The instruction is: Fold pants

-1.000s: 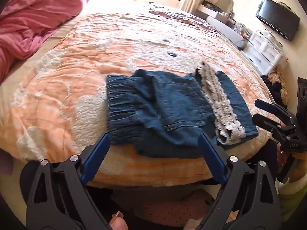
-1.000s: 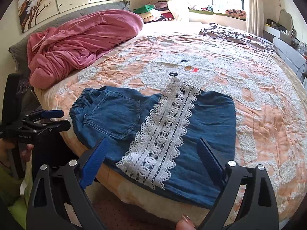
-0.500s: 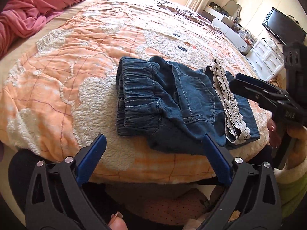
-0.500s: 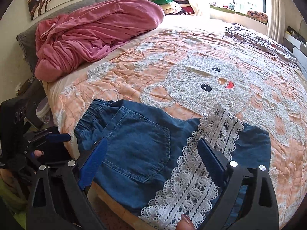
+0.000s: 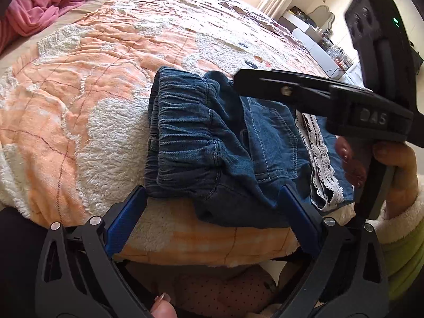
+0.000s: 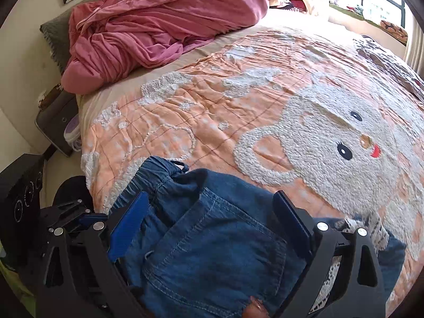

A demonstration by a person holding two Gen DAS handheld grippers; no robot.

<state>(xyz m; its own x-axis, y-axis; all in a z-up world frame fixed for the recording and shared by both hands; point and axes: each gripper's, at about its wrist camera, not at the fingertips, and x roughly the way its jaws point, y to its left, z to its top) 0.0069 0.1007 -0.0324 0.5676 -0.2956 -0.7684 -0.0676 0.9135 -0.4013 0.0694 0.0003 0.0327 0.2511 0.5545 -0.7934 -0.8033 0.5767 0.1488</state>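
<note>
Blue denim pants with an elastic waistband and white lace trim lie folded at the near edge of the bed. My left gripper is open, just short of the waistband's near edge. My right gripper is open and hovers low over the back pocket of the pants. It also shows in the left wrist view, reaching in from the right above the pants. The left gripper shows in the right wrist view at the lower left.
The pants rest on an orange and white quilt with a fluffy animal face. A pink blanket is heaped at the bed's head. A dark bedside stand is left of the bed. A TV and dresser stand far right.
Both grippers have moved closer to the pants. My right gripper has swung left over the pocket and waistband end, now crossing the left wrist view. Both stay open.
</note>
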